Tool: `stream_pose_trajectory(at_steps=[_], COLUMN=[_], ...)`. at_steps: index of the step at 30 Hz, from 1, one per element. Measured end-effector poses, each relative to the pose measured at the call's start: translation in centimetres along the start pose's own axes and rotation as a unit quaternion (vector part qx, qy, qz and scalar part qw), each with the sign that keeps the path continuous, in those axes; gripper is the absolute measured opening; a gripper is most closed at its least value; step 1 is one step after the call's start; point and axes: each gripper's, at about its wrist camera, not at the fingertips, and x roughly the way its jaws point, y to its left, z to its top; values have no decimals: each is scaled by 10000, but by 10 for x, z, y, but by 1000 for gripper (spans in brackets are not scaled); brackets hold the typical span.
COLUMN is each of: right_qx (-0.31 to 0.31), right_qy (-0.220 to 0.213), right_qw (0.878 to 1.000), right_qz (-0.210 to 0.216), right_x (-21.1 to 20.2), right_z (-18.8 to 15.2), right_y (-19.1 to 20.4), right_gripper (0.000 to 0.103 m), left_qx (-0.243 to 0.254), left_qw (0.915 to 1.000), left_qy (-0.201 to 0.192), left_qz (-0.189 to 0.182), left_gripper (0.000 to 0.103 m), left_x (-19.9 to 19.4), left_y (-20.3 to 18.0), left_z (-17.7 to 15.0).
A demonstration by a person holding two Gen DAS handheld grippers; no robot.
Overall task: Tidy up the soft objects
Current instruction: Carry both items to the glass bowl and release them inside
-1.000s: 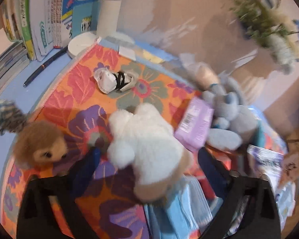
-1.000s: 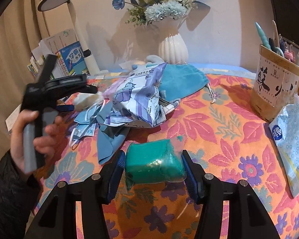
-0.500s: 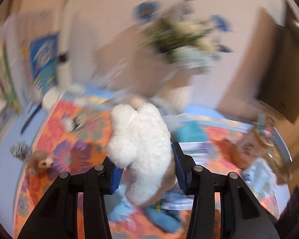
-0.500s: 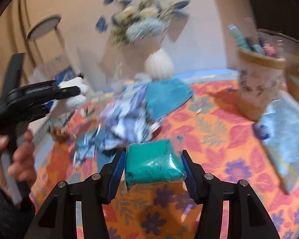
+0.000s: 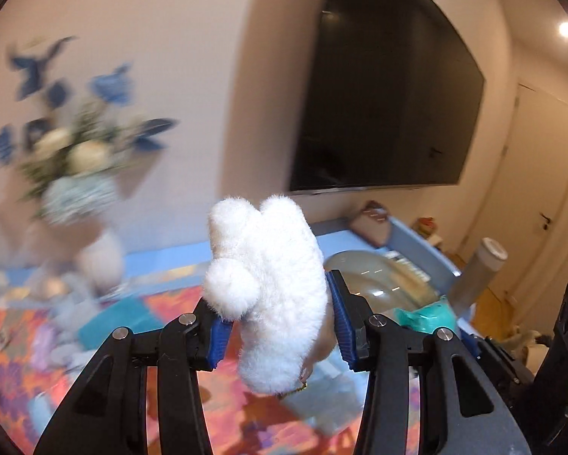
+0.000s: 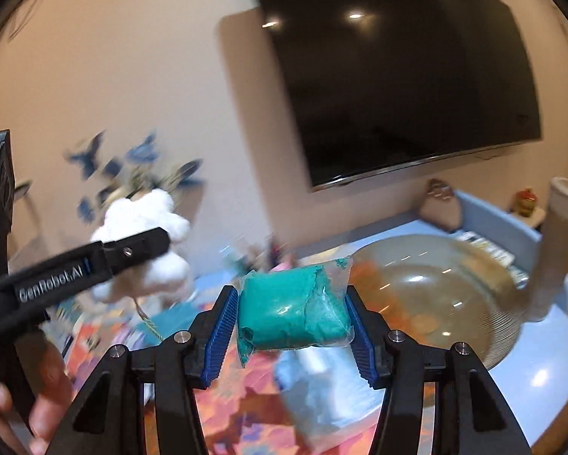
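Note:
My left gripper point(image 5: 278, 326) is shut on a white plush toy point(image 5: 268, 284) and holds it in the air above the table. The plush also shows in the right wrist view point(image 6: 143, 250), at the left, clamped by the left gripper. My right gripper point(image 6: 291, 322) is shut on a teal soft pack in clear wrap point(image 6: 293, 307), held up above the table. The teal pack shows in the left wrist view point(image 5: 427, 314) at the right. A large clear bowl point(image 6: 435, 295) sits on the table at the right, just beyond the pack.
A flower vase point(image 5: 94, 250) stands at the back left, blurred. A dark wall screen point(image 5: 382, 94) hangs behind. A tall cardboard tube point(image 6: 556, 250) stands by the bowl. The floral orange cloth point(image 5: 14, 371) carries blue and teal soft items. The blue table edge point(image 6: 541, 375) is at right.
Both grippers have lifted and swung to the right, from over the cluttered cloth toward the clear bowl. The left gripper closed on the white plush and raised it. The right kept the teal pack.

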Motion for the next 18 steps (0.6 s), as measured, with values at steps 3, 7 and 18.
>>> stream_pose_trajectory(at_steps=[3,7,18], right_qx=[276,917,2032], right_qy=[-34,294,1033], right_qw=[9990,9917,9649], right_qz=[-359,-856,-1306], right_x=[2,23,49], right_z=[20,30,5], right_y=[-28,-77,-168], right_gripper=[54,54,70], left_qx=[110,329,365], left_qw=[9994,9959,9832], left_qy=[162,580,1216], left_qz=[-294,-613,-1310], left_gripper=[43,43,76], left_x=[27,74,118], left_y=[-30,-57,-71], left_z=[4,-3,-25])
